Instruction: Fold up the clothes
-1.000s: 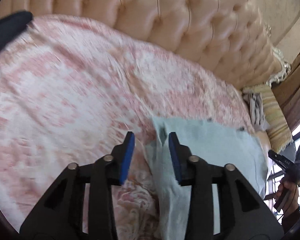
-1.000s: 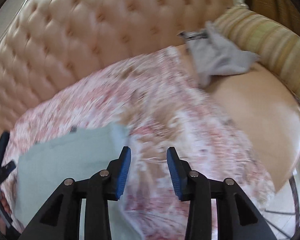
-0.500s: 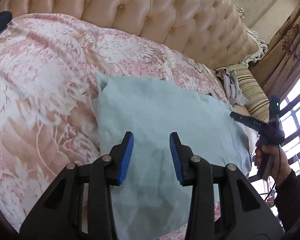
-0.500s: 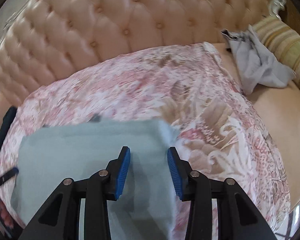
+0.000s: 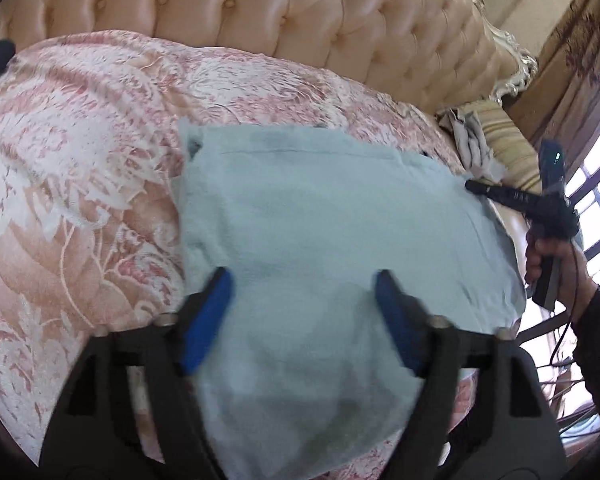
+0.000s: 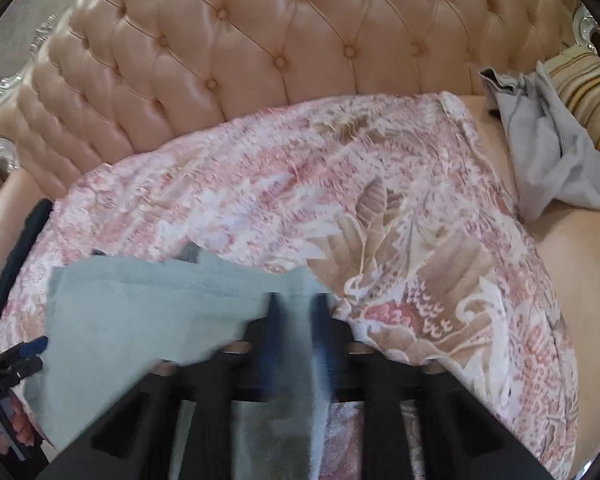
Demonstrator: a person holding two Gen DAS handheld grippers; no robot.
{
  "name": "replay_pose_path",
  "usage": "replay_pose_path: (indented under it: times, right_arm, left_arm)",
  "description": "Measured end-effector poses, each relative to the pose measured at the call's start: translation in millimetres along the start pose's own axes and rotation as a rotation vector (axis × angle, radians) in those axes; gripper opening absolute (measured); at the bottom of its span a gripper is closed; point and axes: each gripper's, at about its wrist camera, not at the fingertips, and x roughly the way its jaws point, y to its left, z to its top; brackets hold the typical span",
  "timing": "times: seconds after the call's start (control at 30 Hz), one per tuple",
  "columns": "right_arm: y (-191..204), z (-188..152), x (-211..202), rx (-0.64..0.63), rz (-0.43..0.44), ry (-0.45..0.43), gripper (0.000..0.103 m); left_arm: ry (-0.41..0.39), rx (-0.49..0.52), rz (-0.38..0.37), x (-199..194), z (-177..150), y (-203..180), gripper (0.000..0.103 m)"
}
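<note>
Left wrist view
Left gripper [image 5: 303,312]: its jaws are standing wide apart, with the blue pads [image 5: 206,322] splayed to either side and gripping nothing.
Cloth [image 5: 324,240]: the pale blue cloth is lying spread on the blanket, and its near part is running between and under the open fingers.
Blanket [image 5: 80,168]: the pink floral blanket is covering the seat under the cloth and reaching out to the left of it.
Sofa back [image 5: 300,20]: the tufted cream back is rising behind the cloth.
Right gripper [image 5: 476,188]: it is showing at the cloth's right edge with its black tip touching or just over that edge; I cannot tell from here how its jaws are standing.
Right hand [image 5: 548,256]: it is holding the gripper's handle just beside the cloth's right edge.
Grey garment [image 5: 470,144]: it is lying crumpled beyond the cloth's far right corner, against a striped cushion [image 5: 508,140].

Right wrist view
Right gripper [image 6: 296,320]: its blurred blue pads are standing narrow, pinching the cloth's right corner.
Cloth [image 6: 140,312]: it is stretching leftward from the pinched corner across the blanket [image 6: 380,208].
Left gripper [image 6: 20,360]: it is showing at the cloth's left edge.
Grey garment [image 6: 552,152]: it is lying well to the right of the cloth, on the bare seat beside the striped cushion [image 6: 592,92].
Sofa back [image 6: 260,40]: it is curving behind the cloth.
</note>
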Motion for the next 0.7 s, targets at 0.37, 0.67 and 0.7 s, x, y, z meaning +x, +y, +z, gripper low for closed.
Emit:
replay_pose_path:
  times: [0.37, 0.67, 0.7]
  right_arm:
    - [-31.2, -5.9, -1.0, 0.199, 0.073, 0.004, 0.018]
    - [-29.0, -58.7, -81.3, 0.402, 0.074, -0.121, 0.060]
    - [-22.7, -71.1, -93.2, 0.413, 0.098, -0.124, 0.062]
  left_arm:
    - [-0.192, -0.092, 0.117, -75.0, -1.2, 30.4, 0.039]
    - [-0.091, -0.293, -0.179, -98.5, -33.9, 57.3, 0.023]
    - [-0.071, -0.322, -0.223, -94.2, -39.5, 54.9, 0.023]
